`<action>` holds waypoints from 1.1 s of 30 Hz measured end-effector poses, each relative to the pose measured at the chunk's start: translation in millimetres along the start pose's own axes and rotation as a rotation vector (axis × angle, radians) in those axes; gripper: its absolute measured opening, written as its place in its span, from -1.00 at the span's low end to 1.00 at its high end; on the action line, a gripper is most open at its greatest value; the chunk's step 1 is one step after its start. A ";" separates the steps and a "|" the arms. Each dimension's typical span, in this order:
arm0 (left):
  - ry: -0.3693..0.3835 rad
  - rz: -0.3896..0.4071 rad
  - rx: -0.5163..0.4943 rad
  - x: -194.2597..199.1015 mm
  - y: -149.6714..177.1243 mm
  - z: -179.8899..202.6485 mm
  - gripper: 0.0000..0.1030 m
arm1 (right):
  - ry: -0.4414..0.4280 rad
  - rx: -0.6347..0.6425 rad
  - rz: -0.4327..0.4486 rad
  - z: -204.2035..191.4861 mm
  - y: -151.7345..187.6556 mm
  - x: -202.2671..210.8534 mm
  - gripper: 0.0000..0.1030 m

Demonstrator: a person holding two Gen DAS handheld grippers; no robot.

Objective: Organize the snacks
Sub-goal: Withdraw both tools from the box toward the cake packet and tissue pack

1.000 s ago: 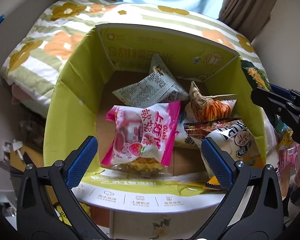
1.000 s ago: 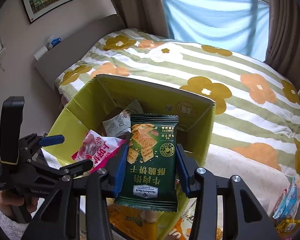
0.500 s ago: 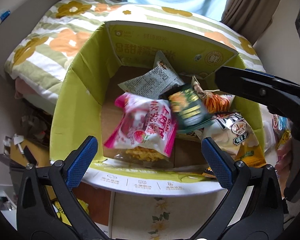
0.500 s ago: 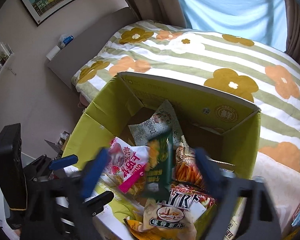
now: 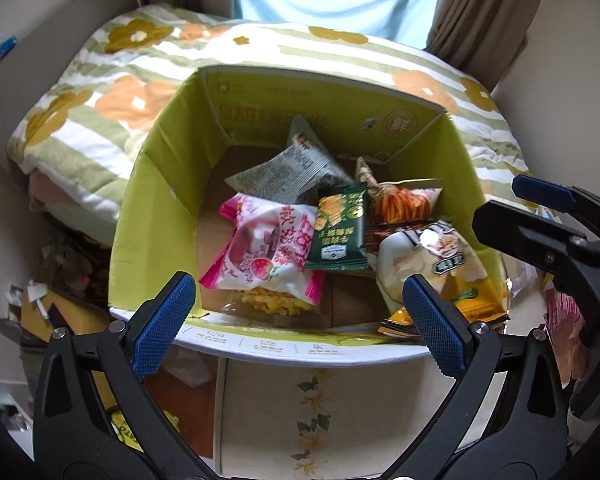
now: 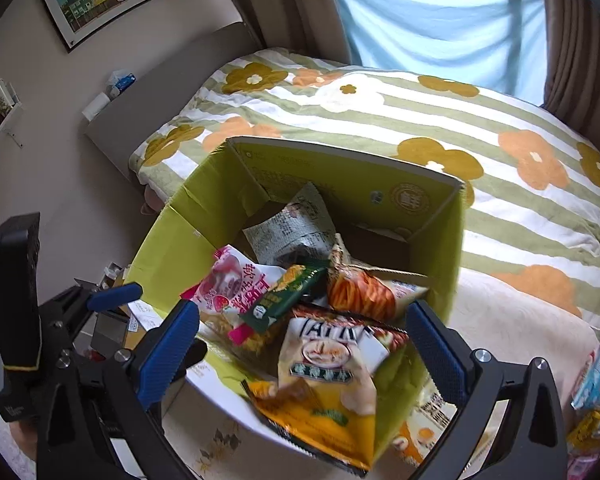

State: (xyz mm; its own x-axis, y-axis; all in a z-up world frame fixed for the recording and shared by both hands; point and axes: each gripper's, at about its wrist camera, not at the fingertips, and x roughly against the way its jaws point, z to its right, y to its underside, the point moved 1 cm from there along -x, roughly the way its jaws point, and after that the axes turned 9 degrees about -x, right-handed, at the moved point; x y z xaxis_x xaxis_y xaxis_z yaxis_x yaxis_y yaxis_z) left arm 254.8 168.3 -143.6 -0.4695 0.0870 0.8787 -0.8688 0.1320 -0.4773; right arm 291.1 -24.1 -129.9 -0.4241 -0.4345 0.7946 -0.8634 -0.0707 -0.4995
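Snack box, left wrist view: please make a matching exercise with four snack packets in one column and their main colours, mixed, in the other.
Things:
1. cracker packet
2. strawberry candy bag
3. back packet with fine print
4. noodle-stick bag

Colours:
A. pink and white
B. orange
C. dark green
D. grey

All four lie in the green box.

Pairs: 1-C, 2-A, 3-D, 4-B

My left gripper (image 5: pixel 300 312) points steeply down, its jaws spread wide and holding nothing. My right gripper (image 6: pixel 304 344) is tilted down too, jaws fully apart, with nothing pressed between the pads.
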 end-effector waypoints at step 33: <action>0.050 0.019 -0.094 18.8 14.3 228.6 0.99 | 0.171 -0.053 0.089 192.0 73.3 143.0 0.99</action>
State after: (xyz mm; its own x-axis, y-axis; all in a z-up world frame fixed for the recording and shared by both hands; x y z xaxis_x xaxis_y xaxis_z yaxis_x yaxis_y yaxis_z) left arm 197.5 -53.9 -130.7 -0.4755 0.1394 0.8686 -0.8398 0.2220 -0.4954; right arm 219.6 -263.8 -119.2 -0.5355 -0.2775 0.7977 -0.8318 0.0100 -0.5549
